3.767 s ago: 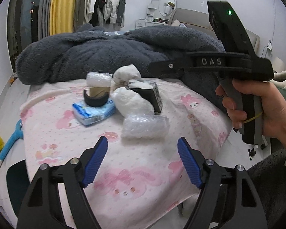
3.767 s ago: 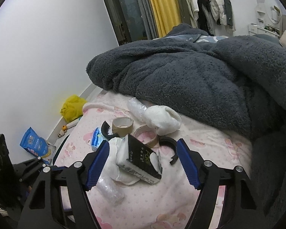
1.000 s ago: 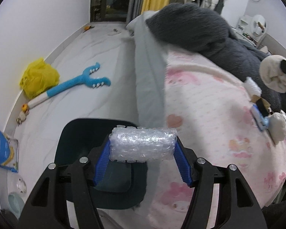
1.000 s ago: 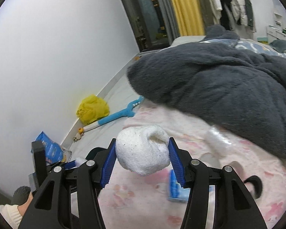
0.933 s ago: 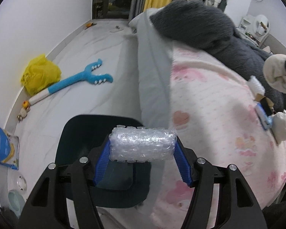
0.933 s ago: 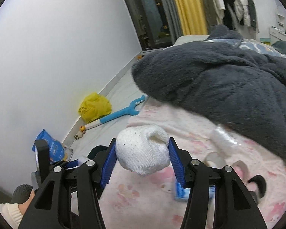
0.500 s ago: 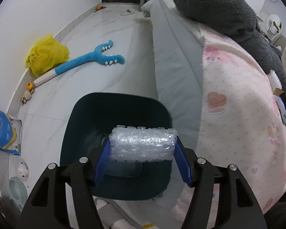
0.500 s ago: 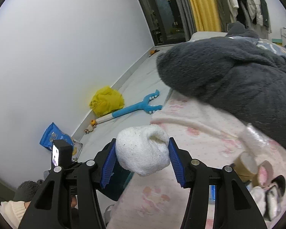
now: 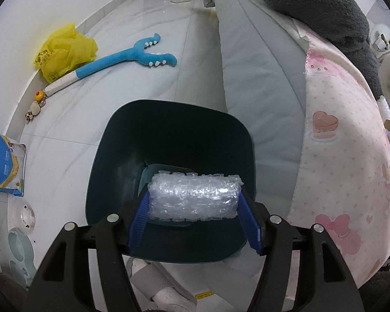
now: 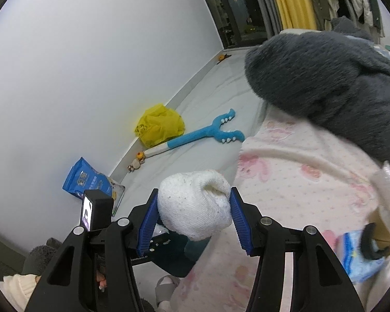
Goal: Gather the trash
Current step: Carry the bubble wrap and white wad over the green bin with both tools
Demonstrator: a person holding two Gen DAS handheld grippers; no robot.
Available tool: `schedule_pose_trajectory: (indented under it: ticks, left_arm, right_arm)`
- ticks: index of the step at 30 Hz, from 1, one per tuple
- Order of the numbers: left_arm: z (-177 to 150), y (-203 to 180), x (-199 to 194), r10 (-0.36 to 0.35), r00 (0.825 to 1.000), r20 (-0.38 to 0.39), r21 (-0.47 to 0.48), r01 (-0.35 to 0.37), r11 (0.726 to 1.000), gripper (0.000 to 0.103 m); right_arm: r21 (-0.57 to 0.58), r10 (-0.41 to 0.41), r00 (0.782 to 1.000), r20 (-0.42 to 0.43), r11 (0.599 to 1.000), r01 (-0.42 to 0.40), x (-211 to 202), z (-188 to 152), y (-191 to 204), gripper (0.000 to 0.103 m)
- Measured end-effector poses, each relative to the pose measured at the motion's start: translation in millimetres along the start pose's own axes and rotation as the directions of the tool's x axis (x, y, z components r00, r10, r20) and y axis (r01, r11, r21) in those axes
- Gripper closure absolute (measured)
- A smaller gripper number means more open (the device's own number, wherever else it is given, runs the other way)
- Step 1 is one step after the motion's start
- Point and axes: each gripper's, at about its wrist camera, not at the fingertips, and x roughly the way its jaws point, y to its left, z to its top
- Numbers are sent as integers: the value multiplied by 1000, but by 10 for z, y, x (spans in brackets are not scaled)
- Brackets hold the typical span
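Note:
A roll of clear bubble wrap point(image 9: 195, 200) sits between the blue pads of my left gripper point(image 9: 193, 192), whose jaws are opening while the pads still touch the roll's ends. It hangs directly over the mouth of a dark teal bin point(image 9: 169, 130) on the floor beside the bed. My right gripper point(image 10: 194, 195) is shut on a balled white sock point(image 10: 192, 210), held above the bed's edge. Below it the bin point(image 10: 174, 260) shows only in part, behind the left gripper's body point(image 10: 97, 210).
A pink-patterned sheet point(image 9: 338, 156) and a dark grey blanket point(image 10: 325, 72) cover the bed at right. More trash, including a blue packet point(image 10: 361, 257), lies on the bed. On the floor are a yellow bag point(image 9: 65, 49), a blue plush toy point(image 9: 127, 57), a blue pouch point(image 9: 2, 163) and a slipper point(image 9: 156, 280).
My left gripper has swung from the bed's edge and come down over the bin's mouth, still with the bubble wrap. The right gripper has carried the sock leftward, toward the bed's edge.

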Motion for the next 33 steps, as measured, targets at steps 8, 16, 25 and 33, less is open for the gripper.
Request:
schedule_pose_trajectory:
  ticks: [8,16,25,33]
  left_arm:
    - [-20,159,33,5,1000,-31,-15,-6,1000,35]
    - [-49,389,4,8,999,-38,-52,-10,999,27]
    - [-17,592,-208,-5,1000,29,-71,7,997,21]
    - [19,659,-579,-29,986,165,-42,36,998,26]
  right_arm:
    - [-2,23,999,-40,1000,-23,290,-16,107,49]
    - [-20,44,996,-72,999,-45,531,-20,281,49]
    - [-43,51,991,-123,997,-57,873,-48,472,49]
    - [-59,29,982,-186,997,-40,1265,-127,555,49]
